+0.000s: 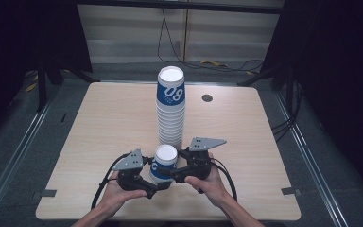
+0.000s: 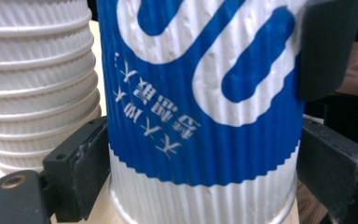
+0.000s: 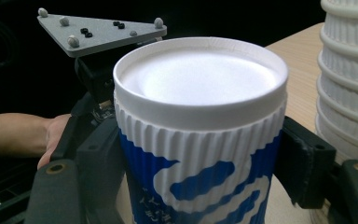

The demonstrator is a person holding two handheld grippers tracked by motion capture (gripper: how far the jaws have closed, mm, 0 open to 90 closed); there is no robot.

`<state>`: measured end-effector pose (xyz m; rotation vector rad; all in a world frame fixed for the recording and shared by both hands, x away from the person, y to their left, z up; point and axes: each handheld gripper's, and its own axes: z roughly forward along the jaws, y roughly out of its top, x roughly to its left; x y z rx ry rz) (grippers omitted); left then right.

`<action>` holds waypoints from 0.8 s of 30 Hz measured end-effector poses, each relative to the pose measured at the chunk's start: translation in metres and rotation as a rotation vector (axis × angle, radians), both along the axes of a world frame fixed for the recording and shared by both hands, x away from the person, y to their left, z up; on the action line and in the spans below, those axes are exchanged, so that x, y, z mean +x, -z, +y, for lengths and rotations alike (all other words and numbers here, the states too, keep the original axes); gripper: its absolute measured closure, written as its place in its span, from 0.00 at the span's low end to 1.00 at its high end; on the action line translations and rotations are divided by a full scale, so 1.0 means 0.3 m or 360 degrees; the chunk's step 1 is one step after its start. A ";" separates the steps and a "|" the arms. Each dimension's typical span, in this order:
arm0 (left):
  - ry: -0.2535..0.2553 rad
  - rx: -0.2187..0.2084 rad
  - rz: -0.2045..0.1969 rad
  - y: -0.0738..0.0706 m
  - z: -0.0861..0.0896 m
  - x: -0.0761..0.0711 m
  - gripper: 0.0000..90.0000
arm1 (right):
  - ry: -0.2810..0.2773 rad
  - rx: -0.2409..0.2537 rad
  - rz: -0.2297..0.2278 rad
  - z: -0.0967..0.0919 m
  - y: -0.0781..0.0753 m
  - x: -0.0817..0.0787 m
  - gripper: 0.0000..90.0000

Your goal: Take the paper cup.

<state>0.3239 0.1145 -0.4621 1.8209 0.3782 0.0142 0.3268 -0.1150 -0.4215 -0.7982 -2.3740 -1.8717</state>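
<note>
— Dark curtains ring a pale wooden table [image 1: 104,123]. What stands on it?

— A tall stack of upturned paper cups [image 1: 171,106] at mid-table, and just near of it a single upturned blue-and-white cup [image 1: 163,163], close to the near edge.

— Who has that cup?

— Both tools. The left gripper [image 1: 157,182] comes in from the left, its jaws pressed on the cup's lower wall, one on either side. The right gripper [image 1: 170,172] comes from the right, jaws pinching the cup higher up, below the white base.

— Does the cup touch the stack?

— Just beside it; contact I cannot tell.
</note>
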 end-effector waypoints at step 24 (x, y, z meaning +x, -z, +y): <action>0.0021 0.0015 -0.0055 -0.009 -0.002 -0.004 0.19 | -0.0015 -0.0008 -0.0030 -0.002 -0.002 -0.002 0.28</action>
